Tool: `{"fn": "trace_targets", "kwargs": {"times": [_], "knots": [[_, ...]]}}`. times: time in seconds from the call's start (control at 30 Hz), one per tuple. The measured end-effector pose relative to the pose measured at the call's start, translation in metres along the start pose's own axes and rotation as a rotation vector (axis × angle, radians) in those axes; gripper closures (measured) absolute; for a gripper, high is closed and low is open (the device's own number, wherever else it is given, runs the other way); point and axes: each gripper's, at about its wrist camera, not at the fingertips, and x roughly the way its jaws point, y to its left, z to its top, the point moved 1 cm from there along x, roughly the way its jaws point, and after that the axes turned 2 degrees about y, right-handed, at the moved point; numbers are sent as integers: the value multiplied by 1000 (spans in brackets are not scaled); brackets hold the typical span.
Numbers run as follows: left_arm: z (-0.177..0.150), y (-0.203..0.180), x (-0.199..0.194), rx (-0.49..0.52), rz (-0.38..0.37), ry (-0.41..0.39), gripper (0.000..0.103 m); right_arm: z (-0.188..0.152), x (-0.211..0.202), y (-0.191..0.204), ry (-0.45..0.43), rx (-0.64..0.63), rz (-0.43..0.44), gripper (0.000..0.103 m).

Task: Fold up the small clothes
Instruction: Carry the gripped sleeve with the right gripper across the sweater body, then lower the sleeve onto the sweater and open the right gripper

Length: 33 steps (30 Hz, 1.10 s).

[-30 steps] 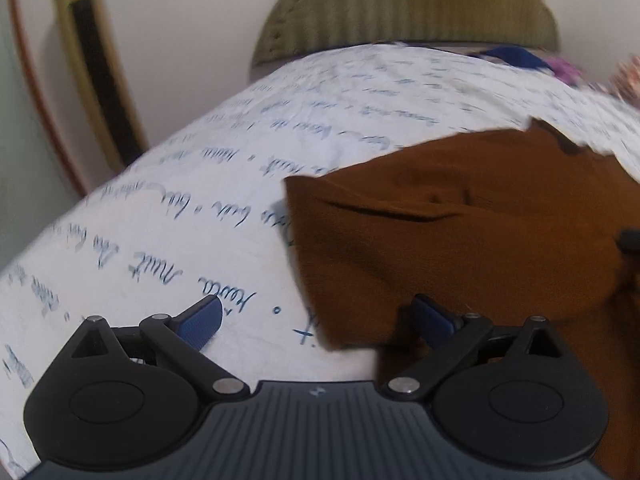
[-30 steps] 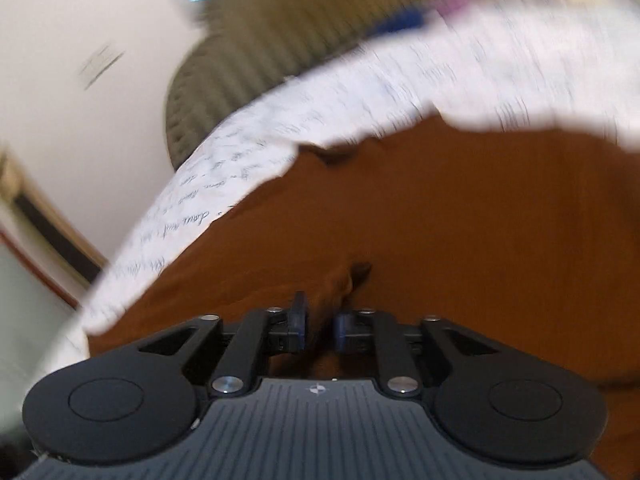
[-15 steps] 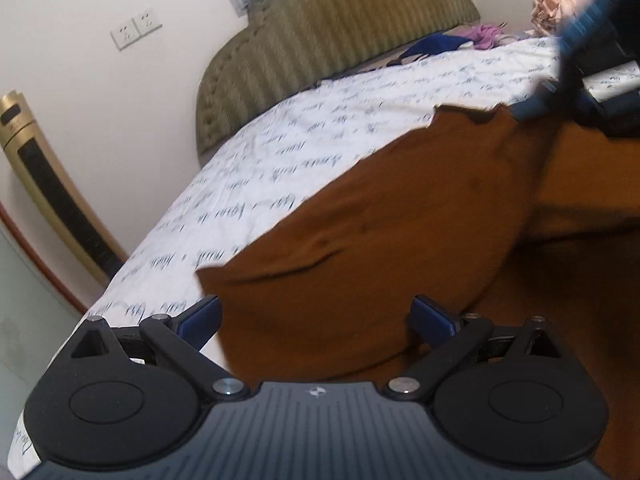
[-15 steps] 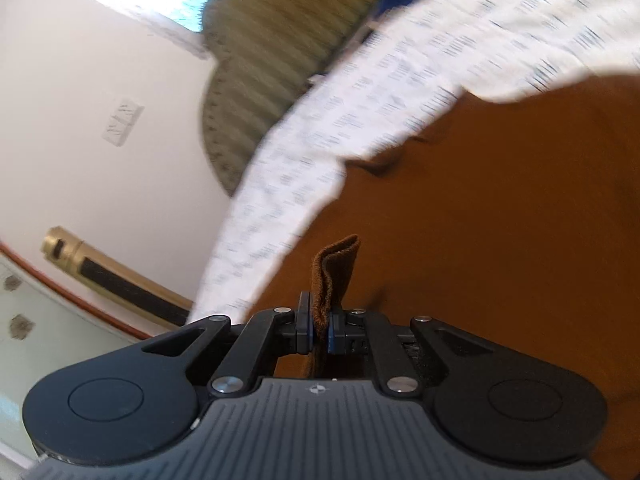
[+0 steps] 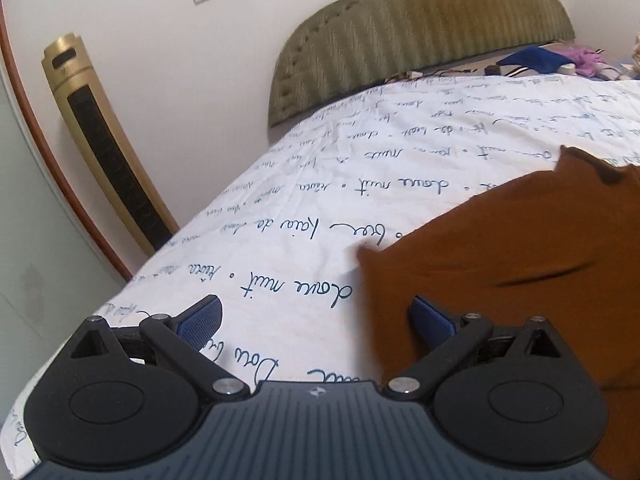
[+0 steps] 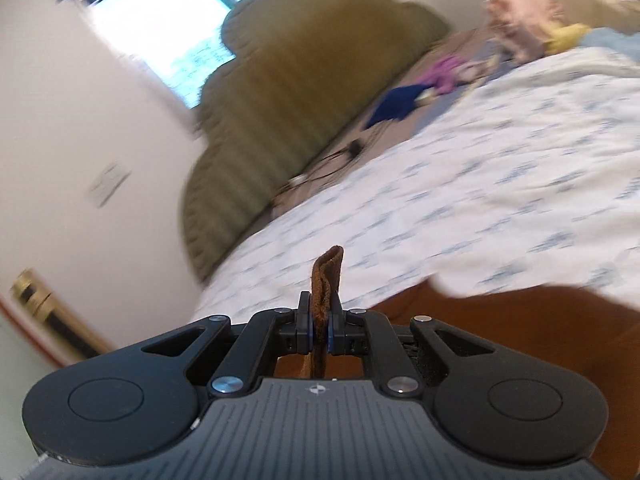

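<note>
A brown garment (image 5: pixel 520 248) lies on the white bedsheet with blue handwriting print (image 5: pixel 380 152), at the right of the left wrist view. My left gripper (image 5: pixel 318 318) stands open just above the sheet; its right finger sits over the garment's left edge and nothing is between the pads. In the right wrist view my right gripper (image 6: pixel 320 326) is shut on a folded strip of the brown garment (image 6: pixel 326 276), which sticks up between the pads. The rest of the cloth (image 6: pixel 520 320) hangs below and to the right.
A green padded headboard (image 5: pixel 420 28) stands at the far end of the bed, with blue and purple clothes (image 5: pixel 536 58) in front of it. A gold tower fan (image 5: pixel 108 148) leans by the wall on the left. Pink and cream fabric (image 6: pixel 532 12) is heaped at the far right.
My right gripper closed on the garment's edge and lifted it off the bed. The left gripper stayed open and drew leftward, off the garment.
</note>
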Motion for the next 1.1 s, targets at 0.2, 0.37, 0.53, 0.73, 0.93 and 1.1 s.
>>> {"fn": "trace_targets", "kwargs": {"times": [0.2,0.37,0.53,0.73,0.93,1.1], "knots": [[-2,-11,8,9,-37,31,2,-4,-20,-70,-25,77,-119,91],[-6,-12,-11,-8,-100,20,2,-20,-25,-106,-15,119,-186,91],[-9,-8,-35,-32,-239,38,2,-36,-27,-123,8,106,-250,91],[-21,-13,-49,-67,-408,99,2,-46,-29,-116,33,-5,-348,87],[-31,-24,-52,-45,-422,123,2,-62,-42,-65,-66,-380,-488,54],[-37,-27,-51,-41,-424,143,2,-80,-20,-54,90,-479,-450,52]]}}
